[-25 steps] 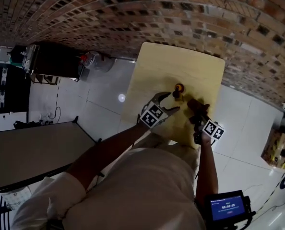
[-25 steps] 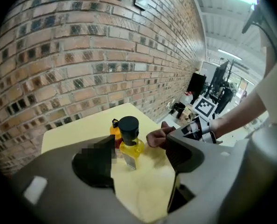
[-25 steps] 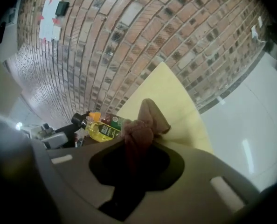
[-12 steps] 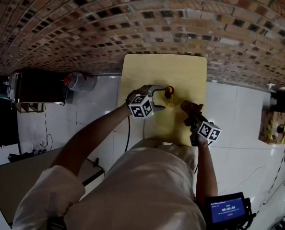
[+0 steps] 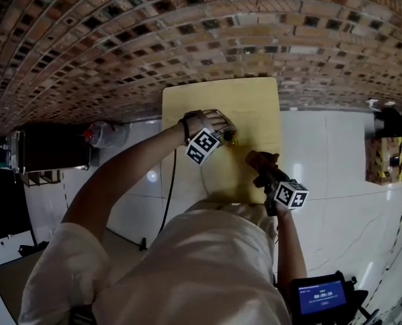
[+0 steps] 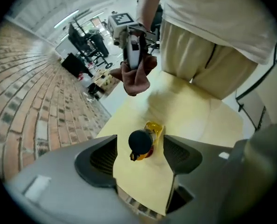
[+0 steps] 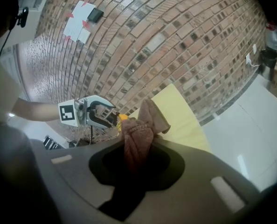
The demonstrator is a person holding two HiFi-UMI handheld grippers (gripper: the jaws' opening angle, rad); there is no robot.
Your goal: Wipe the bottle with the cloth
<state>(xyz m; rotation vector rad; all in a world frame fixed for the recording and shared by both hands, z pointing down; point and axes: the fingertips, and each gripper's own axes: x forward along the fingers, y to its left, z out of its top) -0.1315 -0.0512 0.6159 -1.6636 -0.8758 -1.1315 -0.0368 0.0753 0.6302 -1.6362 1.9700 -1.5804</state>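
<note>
The bottle (image 6: 145, 141), small and yellow with a black cap, stands on the pale yellow desk (image 6: 199, 120), its cap facing up toward the left gripper's camera. The left gripper (image 6: 139, 147) points steeply down over it, and its two grey fingers (image 6: 99, 157) stand one on each side of the bottle. They have just been closing, but a sliver of desk shows between each pad and the bottle, so they are released and do not press on it. In the head view this gripper (image 5: 225, 135) sits near the middle of the desk (image 5: 255, 100) and covers most of the bottle; the marker cube rides on its near side.

The cloth (image 7: 138, 134), a reddish-brown rag, is clenched in the right gripper (image 7: 137, 153): the fingers are clamped on its bunched middle, one end sticks out ahead and the rest hangs back between them. The right gripper (image 5: 263, 171) is held above the near right part of the desk, clear of the bottle, with the cloth (image 5: 262, 160) at its tip. From the left gripper view the cloth (image 6: 136, 76) hangs in the air above the desk, beyond the bottle.

A brick wall (image 5: 187, 32) runs along the far edge of the desk, and a white tiled floor (image 5: 323, 154) lies on both sides.
</note>
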